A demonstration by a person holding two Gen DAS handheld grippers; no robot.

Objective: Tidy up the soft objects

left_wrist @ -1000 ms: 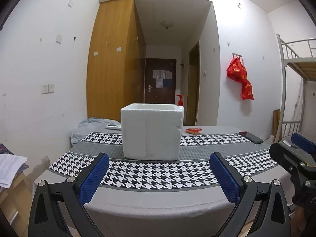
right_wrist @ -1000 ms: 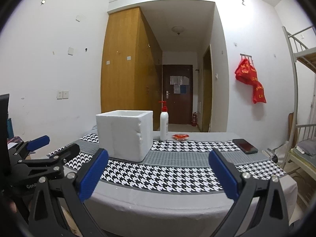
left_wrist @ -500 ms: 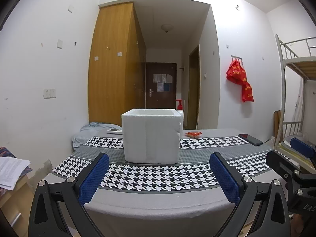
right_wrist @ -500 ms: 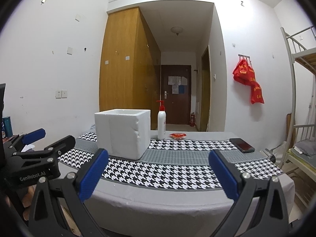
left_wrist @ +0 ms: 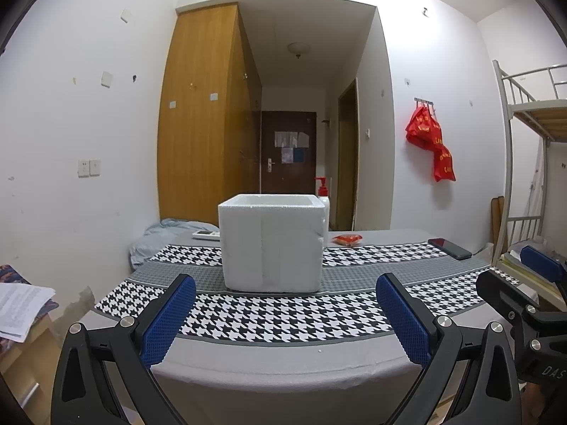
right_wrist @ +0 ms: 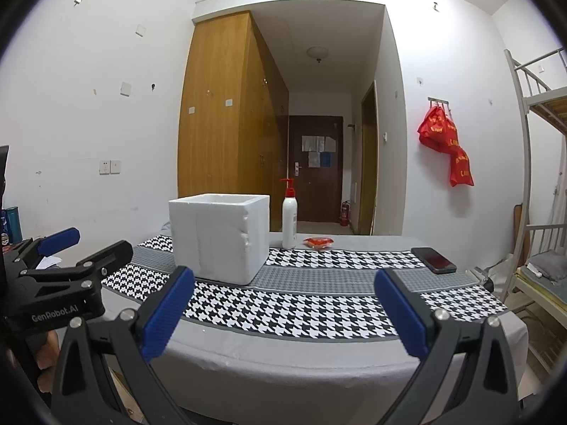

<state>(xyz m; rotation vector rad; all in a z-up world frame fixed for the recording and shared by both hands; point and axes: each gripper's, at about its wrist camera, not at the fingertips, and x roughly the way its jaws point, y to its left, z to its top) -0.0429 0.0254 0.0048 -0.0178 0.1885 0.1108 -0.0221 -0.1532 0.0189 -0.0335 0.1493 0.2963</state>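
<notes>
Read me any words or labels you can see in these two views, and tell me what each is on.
"GenRobot.AI": on the left gripper body, seen from the right wrist view.
"DAS": cut off at the frame edge, on the right gripper body.
Yellow print on the red bags: too blurred to read.
Papers on the door: too small to read.

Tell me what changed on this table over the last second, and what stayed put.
Only the cameras shifted: both views tilted up a little, so the table sits lower in frame. Both grippers, left gripper and right gripper, stayed open and empty, short of the table. Nothing was grasped or released. The foam box, pump bottle, orange packet and phone did not move.
</notes>
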